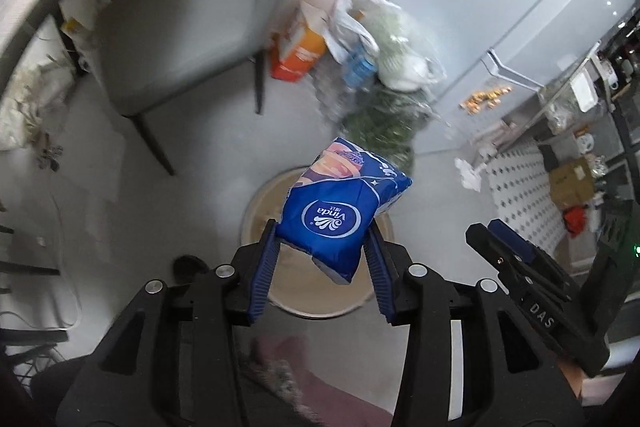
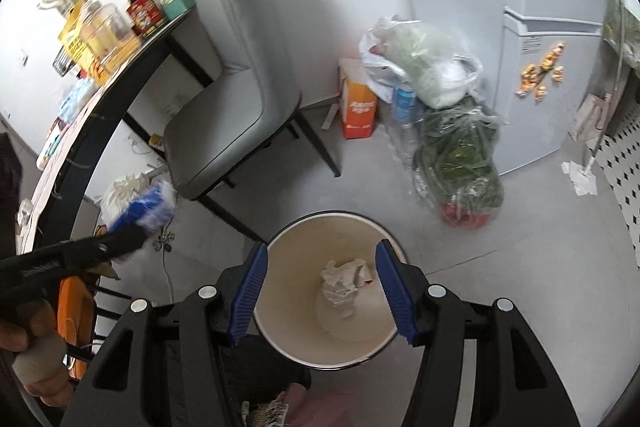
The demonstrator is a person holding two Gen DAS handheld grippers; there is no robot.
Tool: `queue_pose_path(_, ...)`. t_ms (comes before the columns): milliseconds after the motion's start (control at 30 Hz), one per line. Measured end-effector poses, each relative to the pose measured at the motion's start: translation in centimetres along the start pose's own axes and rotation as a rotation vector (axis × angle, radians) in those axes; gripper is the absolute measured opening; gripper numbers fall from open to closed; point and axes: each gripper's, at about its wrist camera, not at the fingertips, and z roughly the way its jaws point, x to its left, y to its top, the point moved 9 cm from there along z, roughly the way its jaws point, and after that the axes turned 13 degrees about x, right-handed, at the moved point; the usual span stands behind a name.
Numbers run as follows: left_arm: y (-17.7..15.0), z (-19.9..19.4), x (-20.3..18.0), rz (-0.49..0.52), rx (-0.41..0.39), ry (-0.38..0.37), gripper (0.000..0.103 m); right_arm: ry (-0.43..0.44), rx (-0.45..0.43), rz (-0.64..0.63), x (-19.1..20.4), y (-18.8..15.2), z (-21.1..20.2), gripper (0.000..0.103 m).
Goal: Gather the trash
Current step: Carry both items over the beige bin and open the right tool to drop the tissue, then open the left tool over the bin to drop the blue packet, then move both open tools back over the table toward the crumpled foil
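Note:
My left gripper (image 1: pixel 322 241) is shut on a blue Vinda tissue pack (image 1: pixel 340 211) and holds it in the air above the round beige trash bin (image 1: pixel 260 203) on the floor. In the right wrist view the same pack (image 2: pixel 146 205) shows at the left, blurred, held by the left gripper (image 2: pixel 132 239). My right gripper (image 2: pixel 322 267) is open and empty, hovering right over the bin (image 2: pixel 280 323). Crumpled white paper trash (image 2: pixel 342 279) lies at the bin's bottom.
A grey chair (image 2: pixel 236 99) stands behind the bin beside a black-framed table (image 2: pixel 108 103) with jars and boxes. An orange carton (image 2: pixel 358 107), plastic bags of greens (image 2: pixel 456 163) and a white fridge (image 2: pixel 532 27) stand at the back right.

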Motion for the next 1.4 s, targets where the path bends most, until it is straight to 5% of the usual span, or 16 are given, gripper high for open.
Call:
queue_pose_path(233, -0.3, 0.0, -2.5, 0.044, 0.004, -0.072, 0.087, -0.019, -0.02, 0.044, -2.4, -0.2, -2.0, 0.062)
queue_pose_path(333, -0.2, -1.7, -1.8, 0.04, -0.044, -0.061, 0.097, -0.021, -0.022, 0.045, -2.2, -0.3, -2.2, 0.072)
queue_pose_path(667, 0.6, -9.2, 2.2, -0.021, -0.202, -0.034, 0.097, -0.007, -0.101, -0.022, 3.8, 0.9, -4.4, 0.096)
queue_pose_path(900, -0.3, -16.3, 6.5, -0.102, -0.377, 0.046, 0.097, 0.033, -0.193, -0.096, 10.2, 1.6, -7.7, 0.095)
queue_pose_path(1133, -2.3, -21.3, 10.6, -0.169, -0.471, 0.049, 0.097, 0.053, -0.232, -0.188, 17.1, 0.8, -9.7, 0.095)
queue_pose_path(1400, -6.0, -26.2, 16.5, -0.276, -0.58, 0.141, 0.097, 0.07, -0.26, -0.258, 24.3, -0.6, -10.7, 0.095)
